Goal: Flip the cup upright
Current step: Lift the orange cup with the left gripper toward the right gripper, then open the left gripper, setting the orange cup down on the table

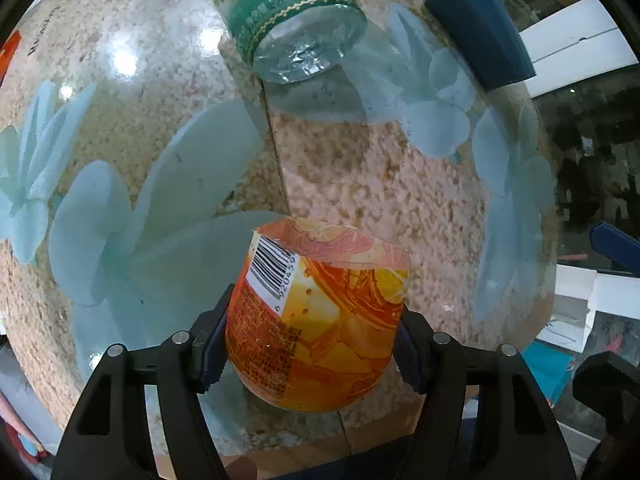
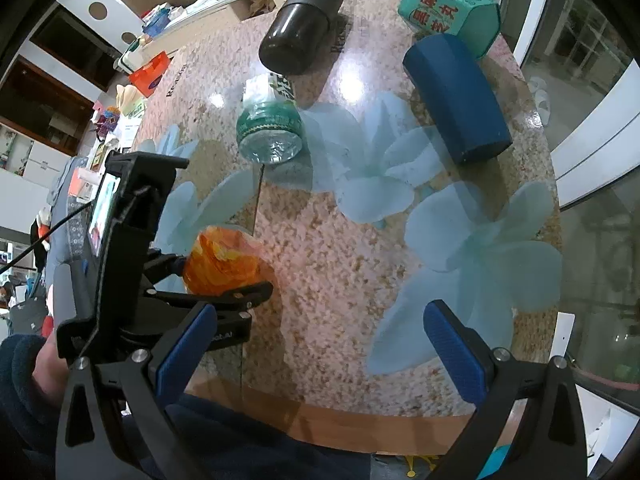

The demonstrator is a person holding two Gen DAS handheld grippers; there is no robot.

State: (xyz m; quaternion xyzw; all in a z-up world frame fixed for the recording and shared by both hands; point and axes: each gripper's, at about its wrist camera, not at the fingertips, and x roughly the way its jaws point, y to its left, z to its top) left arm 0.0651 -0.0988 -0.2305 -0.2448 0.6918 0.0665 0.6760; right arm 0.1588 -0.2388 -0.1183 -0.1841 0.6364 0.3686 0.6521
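An orange printed plastic cup (image 1: 320,316) with a barcode sits between my left gripper's (image 1: 310,350) fingers, pads pressed on its two sides, held close to the tabletop (image 1: 360,184); whether it touches the table I cannot tell. It also shows in the right wrist view (image 2: 220,264), gripped by the left gripper (image 2: 208,280). My right gripper (image 2: 320,344) is open and empty above the table's near edge, to the right of the cup.
A clear bottle with a green label (image 2: 270,128) stands mid-table. A dark blue tumbler (image 2: 456,100), a black cylinder (image 2: 300,28) and a green packet (image 2: 448,12) stand farther back. The table edge (image 2: 340,416) is near me. Glass doors are to the right.
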